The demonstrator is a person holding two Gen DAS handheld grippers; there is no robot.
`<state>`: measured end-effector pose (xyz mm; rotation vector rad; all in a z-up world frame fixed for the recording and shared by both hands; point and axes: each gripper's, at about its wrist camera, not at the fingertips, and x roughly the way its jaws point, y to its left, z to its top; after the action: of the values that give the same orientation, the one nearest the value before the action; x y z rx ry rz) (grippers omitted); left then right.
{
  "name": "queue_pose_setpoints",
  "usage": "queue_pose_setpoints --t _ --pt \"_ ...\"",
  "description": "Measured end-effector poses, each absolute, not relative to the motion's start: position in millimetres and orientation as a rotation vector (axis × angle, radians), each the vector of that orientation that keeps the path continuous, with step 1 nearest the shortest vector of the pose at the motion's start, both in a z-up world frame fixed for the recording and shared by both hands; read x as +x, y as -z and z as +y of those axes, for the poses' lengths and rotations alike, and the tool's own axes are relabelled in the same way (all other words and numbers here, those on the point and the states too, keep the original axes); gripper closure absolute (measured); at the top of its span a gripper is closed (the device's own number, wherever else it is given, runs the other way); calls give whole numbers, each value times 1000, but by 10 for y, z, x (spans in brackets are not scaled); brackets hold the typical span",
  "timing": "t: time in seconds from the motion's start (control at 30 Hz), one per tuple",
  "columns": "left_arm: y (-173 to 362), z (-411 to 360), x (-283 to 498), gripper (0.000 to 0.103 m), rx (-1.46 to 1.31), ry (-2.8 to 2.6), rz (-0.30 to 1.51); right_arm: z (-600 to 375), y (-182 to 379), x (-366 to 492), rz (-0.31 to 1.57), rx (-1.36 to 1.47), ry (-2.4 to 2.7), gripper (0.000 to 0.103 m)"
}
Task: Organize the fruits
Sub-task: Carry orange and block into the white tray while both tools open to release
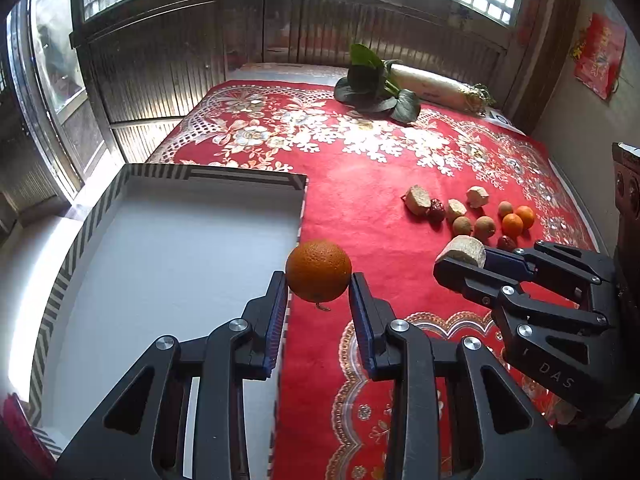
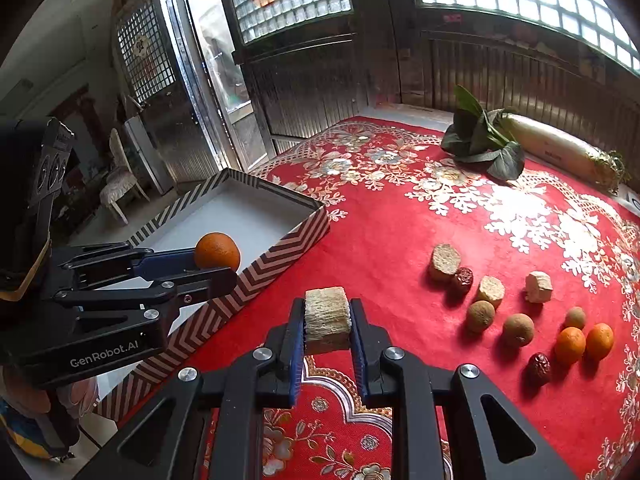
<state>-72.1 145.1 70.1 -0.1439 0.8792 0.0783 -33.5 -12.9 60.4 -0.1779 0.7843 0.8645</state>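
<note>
My left hand-held gripper (image 1: 319,280) holds an orange (image 1: 318,270) over the box's (image 1: 120,184) right edge. My right hand-held gripper (image 2: 327,320) holds a tan chunk (image 2: 327,314). Next, I think, both go in the box.

Left gripper (image 1: 318,280): matt black plastic links, bright metal pivot pins, ribbed blue pads on jaws. Right gripper (image 2: 327,320): same finish. Orange (image 1: 318,270): dimpled peel, slight sheen. Beige chunk (image 2: 327,314): rough, fibrous, dry-looking. Box (image 1: 96,216): cardboard, printed chevron outside, plain matt white inside. Cloth on tabletop (image 1: 360,176): red, soft matt pile, pale floral pattern with slight shimmer. 2 red dates (image 2: 538,367): wrinkled, glossy. Radish (image 2: 552,148): smooth, white. Leaves (image 2: 482,140): dark green, waxy.
</note>
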Motion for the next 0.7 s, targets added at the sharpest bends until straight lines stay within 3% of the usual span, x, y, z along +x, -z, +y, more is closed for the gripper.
queue_pose_setpoints --t 0.7 --pt "-355 2426 -717 72 -232 -281 949 1178 -407 -292 837 -349 -1039 83"
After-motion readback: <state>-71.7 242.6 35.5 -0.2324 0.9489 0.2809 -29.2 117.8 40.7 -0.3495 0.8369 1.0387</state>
